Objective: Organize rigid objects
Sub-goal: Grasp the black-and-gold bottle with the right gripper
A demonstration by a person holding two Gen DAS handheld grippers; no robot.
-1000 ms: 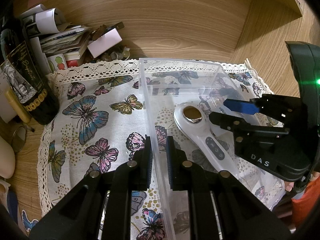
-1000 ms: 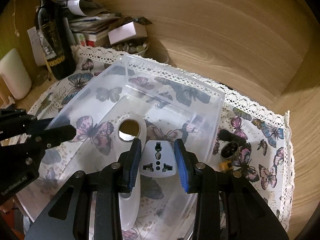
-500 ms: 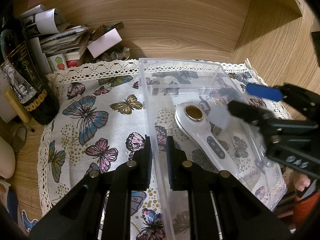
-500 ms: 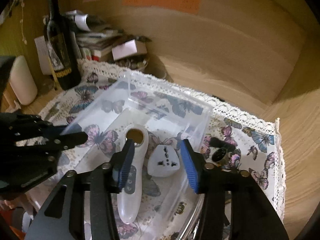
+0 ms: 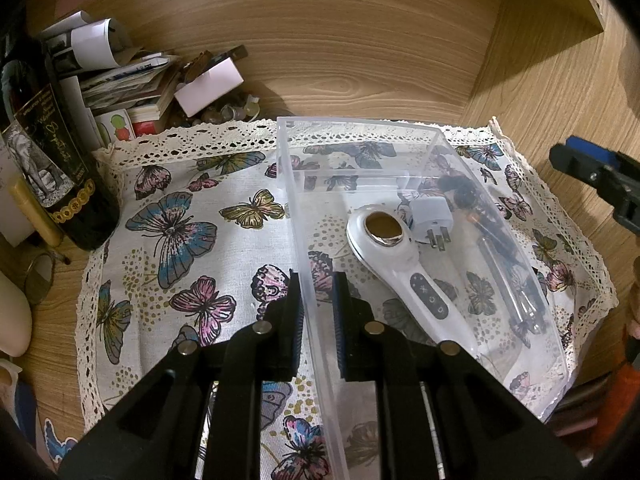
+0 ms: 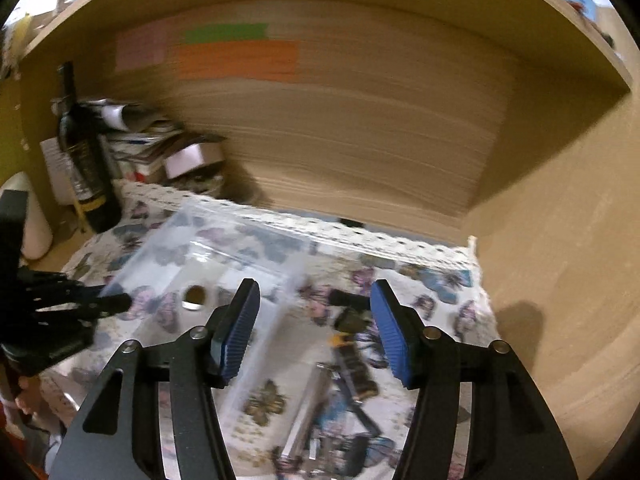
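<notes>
A clear plastic bin [image 5: 400, 136] stands on a butterfly cloth [image 5: 180, 240]. Inside lie a white handheld device [image 5: 404, 264] with a gold disc and a white plug adapter [image 5: 432, 216]. My left gripper [image 5: 316, 316] is shut on the bin's left wall. My right gripper [image 6: 312, 328] is open and empty, raised above the cloth to the right of the bin [image 6: 192, 240]; it also shows at the right edge of the left wrist view [image 5: 592, 176]. Dark small objects [image 6: 352, 320] and a metal rod [image 6: 308, 412] lie on the cloth below it, blurred.
A dark wine bottle [image 5: 52, 152] and a pile of papers and boxes [image 5: 152, 80] stand at the back left. Wooden shelf walls [image 5: 540, 80] close in behind and on the right. A cream rounded object [image 5: 12, 312] sits at the left edge.
My right gripper let go of the white plug adapter inside the bin, opened wide, then lifted and pulled back to the right. My left gripper stayed clamped on the bin wall.
</notes>
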